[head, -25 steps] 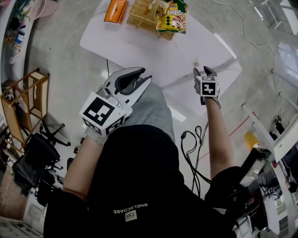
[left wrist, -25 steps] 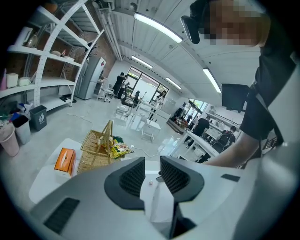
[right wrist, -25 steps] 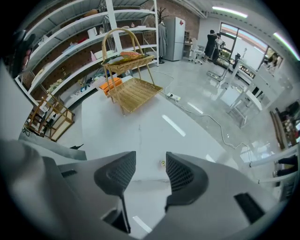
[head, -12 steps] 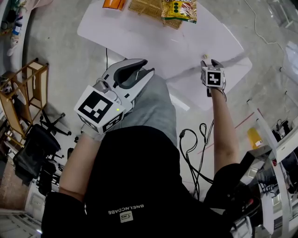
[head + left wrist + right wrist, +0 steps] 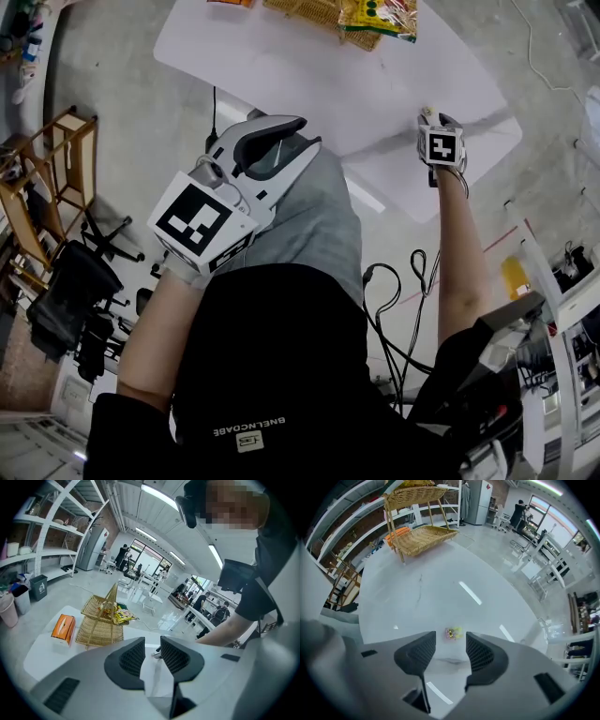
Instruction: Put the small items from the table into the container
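While the right claw (image 5: 450, 640) hangs spread above a yellow trinket (image 5: 453, 632), the left claw (image 5: 152, 645) gapes empty.

I count one small item (image 5: 453, 633); one wicker basket (image 5: 424, 536); one orange box (image 5: 63, 626); one snack bag (image 5: 378, 14); one white table (image 5: 431, 592)

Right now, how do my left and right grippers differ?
The right gripper points down over the white table, above a small yellow item; the left gripper hangs off the table, over your leg, aimed forward. Both have jaws apart, holding nothing.
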### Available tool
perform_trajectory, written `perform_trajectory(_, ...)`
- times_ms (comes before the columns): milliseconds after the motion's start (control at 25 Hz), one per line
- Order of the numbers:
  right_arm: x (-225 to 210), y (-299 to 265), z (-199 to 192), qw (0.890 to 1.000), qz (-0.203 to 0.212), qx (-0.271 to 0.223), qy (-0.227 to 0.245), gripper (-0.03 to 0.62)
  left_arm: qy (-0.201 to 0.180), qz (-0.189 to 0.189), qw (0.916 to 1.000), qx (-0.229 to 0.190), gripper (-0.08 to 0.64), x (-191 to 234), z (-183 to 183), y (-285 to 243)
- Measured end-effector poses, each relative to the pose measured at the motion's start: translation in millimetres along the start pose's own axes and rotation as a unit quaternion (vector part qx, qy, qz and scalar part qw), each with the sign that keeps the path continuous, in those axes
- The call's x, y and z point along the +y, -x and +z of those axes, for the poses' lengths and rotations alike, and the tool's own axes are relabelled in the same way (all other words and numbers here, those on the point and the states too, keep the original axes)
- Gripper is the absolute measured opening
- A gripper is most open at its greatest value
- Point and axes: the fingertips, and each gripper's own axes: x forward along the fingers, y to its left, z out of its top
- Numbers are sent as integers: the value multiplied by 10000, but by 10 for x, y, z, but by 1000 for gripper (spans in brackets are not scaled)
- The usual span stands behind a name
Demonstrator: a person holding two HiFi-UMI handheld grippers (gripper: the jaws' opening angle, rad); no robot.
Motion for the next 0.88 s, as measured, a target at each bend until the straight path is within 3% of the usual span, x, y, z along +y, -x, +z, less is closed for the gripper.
perform_trajectory(160,-14,-74,14,9999,-69,110,88,187,46,36,10000,16,106,32,-38,29)
perform_trajectory(400,-43,-195,6,9995,-155,194,-207,187,82,43,9999,98,106,68,-133,43)
perform_trajectory(640,-6,-211,64,9996,-210,197,66,186,117,59,9999,87,106,64,-116,57)
perform_trajectory(880,-25,-203,141,9995,-280,93,-109,181,83,45,9999,71,106,62,-82,62)
